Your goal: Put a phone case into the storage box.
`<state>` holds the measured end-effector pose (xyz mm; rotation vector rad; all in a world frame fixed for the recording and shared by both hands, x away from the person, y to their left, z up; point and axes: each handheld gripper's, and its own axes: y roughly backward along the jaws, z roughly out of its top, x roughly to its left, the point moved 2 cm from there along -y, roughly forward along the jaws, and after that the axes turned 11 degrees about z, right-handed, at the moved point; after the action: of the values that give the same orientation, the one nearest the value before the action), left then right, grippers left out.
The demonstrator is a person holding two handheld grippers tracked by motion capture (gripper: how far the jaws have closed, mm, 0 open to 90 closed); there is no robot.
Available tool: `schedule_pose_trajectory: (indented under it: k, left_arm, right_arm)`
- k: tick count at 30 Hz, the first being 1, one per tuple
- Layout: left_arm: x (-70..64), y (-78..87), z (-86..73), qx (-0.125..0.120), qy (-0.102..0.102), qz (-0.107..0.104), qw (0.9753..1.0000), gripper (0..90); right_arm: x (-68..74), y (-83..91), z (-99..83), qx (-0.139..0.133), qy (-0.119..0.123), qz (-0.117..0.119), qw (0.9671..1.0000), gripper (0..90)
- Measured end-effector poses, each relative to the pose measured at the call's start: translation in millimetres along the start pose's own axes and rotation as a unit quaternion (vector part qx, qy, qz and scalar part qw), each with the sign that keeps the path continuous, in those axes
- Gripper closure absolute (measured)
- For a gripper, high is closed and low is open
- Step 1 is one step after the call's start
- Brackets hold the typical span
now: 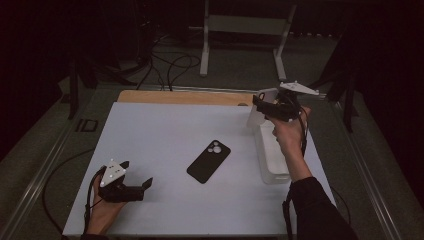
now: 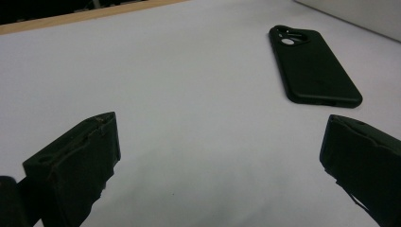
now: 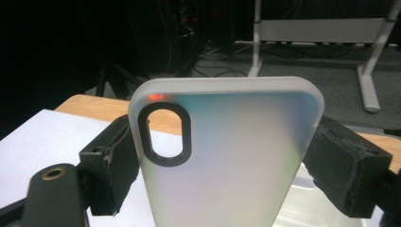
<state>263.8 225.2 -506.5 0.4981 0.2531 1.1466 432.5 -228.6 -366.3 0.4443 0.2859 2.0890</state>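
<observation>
A black phone (image 1: 209, 161) lies back up in the middle of the white table (image 1: 165, 130); in the left gripper view the phone (image 2: 312, 71) is ahead to the upper right. My left gripper (image 1: 137, 172) rests low near the table's front left corner, open, its jaws (image 2: 218, 125) wide apart with nothing between them. My right gripper (image 1: 262, 102) is raised at the far right and shut on a frosted white phone case (image 1: 257, 114). The case (image 3: 231, 156) stands upright between the jaws, and its black-ringed camera cutout (image 3: 165, 135) is at the upper left.
A white shallow bin (image 1: 272, 160) sits on the table's right side under the right forearm. A bare wooden strip (image 1: 185, 96) runs along the far edge. Beyond it, white frame legs (image 1: 205, 45) and cables (image 1: 170, 65) lie on the dark floor.
</observation>
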Motion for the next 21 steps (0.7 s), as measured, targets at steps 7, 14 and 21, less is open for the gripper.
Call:
schedule_pose_trajectory:
  k: [7, 14, 21]
  left_arm:
    - [-0.5, -0.2, -0.2, 0.001, 0.0, -0.001, 1.0, 0.0]
    - [-0.5, 0.0, 0.0, 0.0, 0.0, -0.002, 1.0, 0.0]
    - [-0.4, -0.1, -0.1, 0.0, 0.001, -0.002, 1.0, 0.0]
  right_arm:
    - [-10.8, -2.8, 4.2, 0.004, -0.005, -0.019, 0.9998, 17.0]
    - [-20.5, -7.6, 8.5, 0.01, -0.009, -0.039, 0.9992, 17.1]
    - [-29.8, -12.6, 9.4, 0.019, -0.006, -0.058, 0.9981, 17.0]
